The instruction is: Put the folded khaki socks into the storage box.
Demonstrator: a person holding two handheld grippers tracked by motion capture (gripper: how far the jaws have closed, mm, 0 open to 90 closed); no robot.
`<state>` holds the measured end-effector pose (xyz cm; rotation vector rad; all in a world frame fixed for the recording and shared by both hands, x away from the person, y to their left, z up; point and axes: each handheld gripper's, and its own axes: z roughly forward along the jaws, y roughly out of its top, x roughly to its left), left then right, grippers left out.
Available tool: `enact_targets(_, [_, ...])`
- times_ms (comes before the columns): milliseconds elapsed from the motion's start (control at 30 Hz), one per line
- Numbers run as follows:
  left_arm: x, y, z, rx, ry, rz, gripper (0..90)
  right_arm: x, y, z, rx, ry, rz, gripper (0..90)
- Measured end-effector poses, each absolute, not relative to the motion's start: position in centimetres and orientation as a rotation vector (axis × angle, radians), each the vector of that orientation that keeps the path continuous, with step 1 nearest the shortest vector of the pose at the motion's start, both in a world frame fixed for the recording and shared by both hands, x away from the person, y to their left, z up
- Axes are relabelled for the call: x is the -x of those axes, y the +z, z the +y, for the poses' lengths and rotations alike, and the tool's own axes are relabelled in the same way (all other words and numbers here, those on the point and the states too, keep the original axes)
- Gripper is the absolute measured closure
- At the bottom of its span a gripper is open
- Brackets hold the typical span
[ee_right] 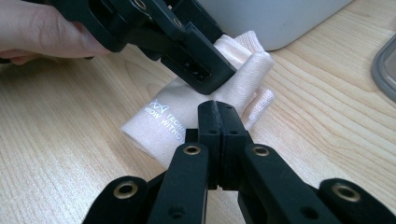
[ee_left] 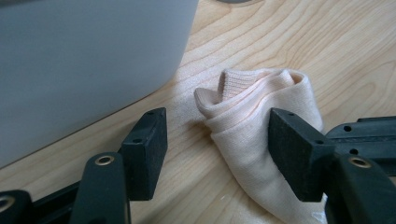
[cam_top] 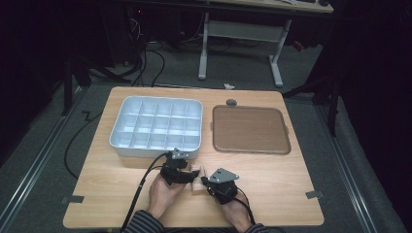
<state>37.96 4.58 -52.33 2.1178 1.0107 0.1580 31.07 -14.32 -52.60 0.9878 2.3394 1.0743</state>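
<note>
a pale peach folded sock [ee_left: 261, 135] with small white lettering lies on the light wooden surface [cam_top: 272, 179] at its near edge, just in front of the white plastic tray divided into small compartments [cam_top: 156, 127], probably so it can be tidied into a compact roll before going into one of those cells. the left gripper [ee_left: 219, 140] stands with its jaws spread wide, one pad on bare wood and the other against the sock's side, not pressing, so the cloth sits loosely between them, ready to be caught or let go. the right gripper [ee_right: 219, 123] has its jaws fully together at the sock's near edge, seemingly pinning or pinching the fabric there, though i cannot tell if cloth is truly caught. the brown flat lid [cam_top: 251, 129] rests to the right of the tray, well apart.
</note>
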Motion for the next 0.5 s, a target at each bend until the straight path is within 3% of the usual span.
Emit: enact_targets(500, [-37.89,-51.45,5.30,-2.057,0.083,1.016,37.2,-30.82,-51.83,-13.99,-0.974,1.146,2.315,81.8])
